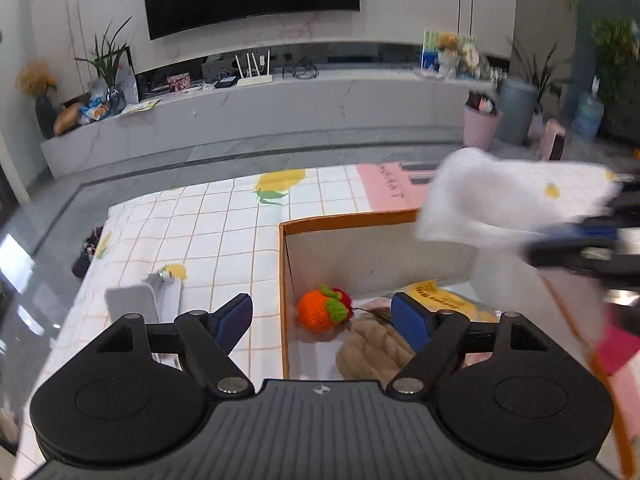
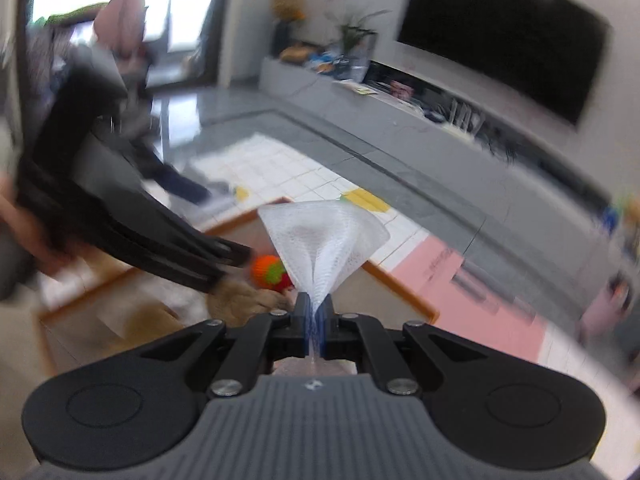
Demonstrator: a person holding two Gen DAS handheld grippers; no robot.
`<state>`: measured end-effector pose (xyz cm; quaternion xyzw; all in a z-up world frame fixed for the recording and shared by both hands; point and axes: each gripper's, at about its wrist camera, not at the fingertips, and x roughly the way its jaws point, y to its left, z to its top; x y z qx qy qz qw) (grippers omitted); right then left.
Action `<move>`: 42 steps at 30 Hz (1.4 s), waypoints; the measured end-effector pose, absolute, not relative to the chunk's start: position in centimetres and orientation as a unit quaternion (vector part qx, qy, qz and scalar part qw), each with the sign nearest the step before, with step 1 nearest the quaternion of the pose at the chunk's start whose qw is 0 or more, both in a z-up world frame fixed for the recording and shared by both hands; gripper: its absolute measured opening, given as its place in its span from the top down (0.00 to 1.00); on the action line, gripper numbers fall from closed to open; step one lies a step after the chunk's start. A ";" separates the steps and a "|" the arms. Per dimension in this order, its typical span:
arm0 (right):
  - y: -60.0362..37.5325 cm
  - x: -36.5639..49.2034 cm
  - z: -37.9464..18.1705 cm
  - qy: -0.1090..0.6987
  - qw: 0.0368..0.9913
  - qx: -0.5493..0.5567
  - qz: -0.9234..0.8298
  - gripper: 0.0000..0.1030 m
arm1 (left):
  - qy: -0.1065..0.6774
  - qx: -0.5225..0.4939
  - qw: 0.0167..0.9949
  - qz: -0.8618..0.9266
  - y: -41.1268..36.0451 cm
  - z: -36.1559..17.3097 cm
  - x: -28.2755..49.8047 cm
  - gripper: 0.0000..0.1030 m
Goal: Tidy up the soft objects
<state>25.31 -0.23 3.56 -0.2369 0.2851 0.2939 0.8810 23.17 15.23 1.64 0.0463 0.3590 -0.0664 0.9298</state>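
Note:
An orange-rimmed cardboard box (image 1: 285,264) sits on the checked tablecloth. Inside lie a crocheted orange fruit toy (image 1: 320,311), a tan plush (image 1: 372,350) and a yellow packet (image 1: 440,294). My left gripper (image 1: 322,320) is open and empty, its fingers straddling the box's left wall. My right gripper (image 2: 316,312) is shut on a white mesh cloth (image 2: 326,236) and holds it above the box; it also shows in the left wrist view (image 1: 508,204), blurred, at the right. The toy (image 2: 269,271) and plush (image 2: 244,300) show in the right wrist view too.
A white and grey device (image 1: 136,300) lies on the tablecloth left of the box. A pink mat (image 1: 388,188) lies behind the box. A long grey TV bench (image 1: 280,112) with clutter runs along the back wall, and a pink bin (image 1: 482,124) stands on the floor.

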 end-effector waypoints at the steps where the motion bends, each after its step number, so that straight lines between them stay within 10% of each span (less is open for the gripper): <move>1: 0.7 25.7 2.8 0.275 0.873 -0.286 0.283 0.99 | 0.355 0.040 0.931 -0.068 15.6 1.9 22.7 0.10; 18: 7.2 35.8 -6.0 0.408 0.785 -0.395 0.245 0.96 | 0.297 0.041 0.954 -0.028 20.3 3.5 20.3 0.10; 29: 5.0 34.4 -2.8 0.394 0.841 -0.302 0.213 0.17 | 0.270 0.051 0.962 0.013 19.4 6.8 18.2 0.10; 42: -3.9 21.7 11.3 0.279 0.919 -0.168 0.221 0.03 | 0.205 0.062 0.977 0.014 11.5 15.6 10.3 0.09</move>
